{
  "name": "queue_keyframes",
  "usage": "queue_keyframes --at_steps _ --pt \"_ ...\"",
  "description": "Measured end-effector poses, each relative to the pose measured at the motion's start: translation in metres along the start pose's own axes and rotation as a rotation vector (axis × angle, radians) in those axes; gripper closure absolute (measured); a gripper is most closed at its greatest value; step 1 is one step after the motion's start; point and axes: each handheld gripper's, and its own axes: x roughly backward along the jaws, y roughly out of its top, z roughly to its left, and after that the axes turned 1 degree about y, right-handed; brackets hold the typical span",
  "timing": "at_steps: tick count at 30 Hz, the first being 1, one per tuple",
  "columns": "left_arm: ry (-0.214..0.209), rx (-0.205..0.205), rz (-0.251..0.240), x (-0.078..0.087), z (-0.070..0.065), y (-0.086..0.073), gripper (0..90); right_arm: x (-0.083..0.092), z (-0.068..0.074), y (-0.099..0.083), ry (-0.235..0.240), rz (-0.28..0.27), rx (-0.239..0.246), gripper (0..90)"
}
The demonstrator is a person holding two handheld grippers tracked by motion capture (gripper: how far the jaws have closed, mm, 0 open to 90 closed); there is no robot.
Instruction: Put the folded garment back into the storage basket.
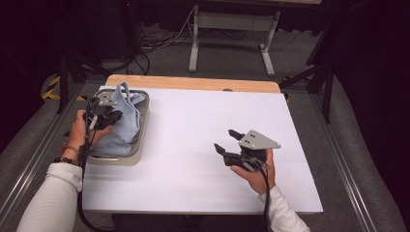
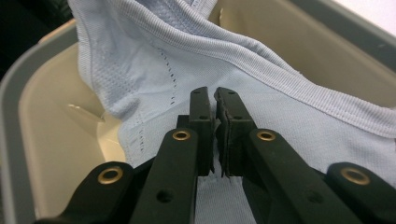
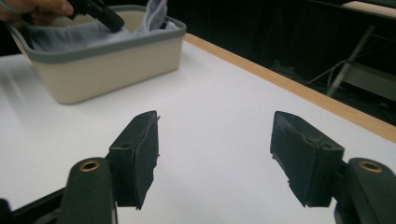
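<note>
At far left of the white tabletop, a beige bin with grey rim holds a light-blue knit garment, bunched up, one part rising above the rim at the back. Left hand-held gripper sits down in the bin, on the garment; in the left gripper view its jaws are clenched nearly together with a fold of the blue fabric pinched between the pads, the bin's inner wall showing on both sides. Right hand-held gripper is over bare tabletop right of centre, well apart from the bin, pointing left toward it, jaws spread wide and released, nothing between them. Right gripper view looks across the white surface to the bin, garment and left hand-held gripper inside.
</note>
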Motion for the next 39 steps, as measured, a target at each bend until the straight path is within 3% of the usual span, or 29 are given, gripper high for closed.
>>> queue_keyframes --at_steps 4,6,11,13,18,21,24,27,30,32,34,35,37,39 --pt "0.0 0.004 0.045 -0.011 0.001 0.001 85.8 0.02 -0.006 -0.02 -0.037 0.028 0.0 32.7" --pt "-0.021 0.01 0.067 -0.014 0.001 0.0 86.2 0.025 -0.009 -0.029 -0.051 0.045 -0.002 32.6" --pt "-0.055 -0.03 0.145 -0.022 -0.003 0.001 89.1 0.035 -0.014 -0.044 -0.069 0.084 -0.009 32.2" --pt "-0.051 -0.028 0.124 -0.021 -0.003 0.002 89.2 0.039 -0.015 -0.048 -0.086 0.098 0.001 32.1" --pt "-0.007 0.055 -0.029 -0.013 0.007 0.012 82.7 0.049 -0.019 -0.055 -0.117 0.099 -0.002 32.0" --pt "0.012 0.146 -0.125 -0.009 0.017 0.02 79.5 0.054 -0.021 -0.058 -0.13 0.089 -0.017 32.0" --pt "0.027 0.2 -0.137 -0.013 0.023 0.026 67.1 0.055 -0.023 -0.06 -0.133 0.086 -0.028 32.0" --pt "-0.08 0.273 -0.137 -0.024 0.027 0.029 56.6 0.055 -0.024 -0.062 -0.128 0.092 -0.034 31.9" --pt "-0.052 0.269 -0.129 -0.03 0.023 0.033 45.6 0.053 -0.023 -0.064 -0.131 0.104 -0.022 31.7" --pt "0.018 0.255 -0.065 -0.039 0.019 0.036 39.9 0.053 -0.023 -0.064 -0.123 0.104 -0.023 31.6" --pt "0.006 0.261 -0.041 -0.044 0.018 0.036 40.6 0.052 -0.023 -0.065 -0.121 0.107 -0.022 31.5" --pt "-0.01 0.248 -0.026 -0.047 0.018 0.036 45.5 0.052 -0.023 -0.065 -0.116 0.109 -0.024 31.4" --pt "-0.046 0.218 -0.009 -0.049 0.016 0.037 62.8 0.051 -0.023 -0.066 -0.113 0.118 -0.022 31.3" --pt "-0.05 0.178 0.005 -0.052 0.013 0.038 79.9 0.049 -0.023 -0.067 -0.111 0.121 -0.02 31.2"
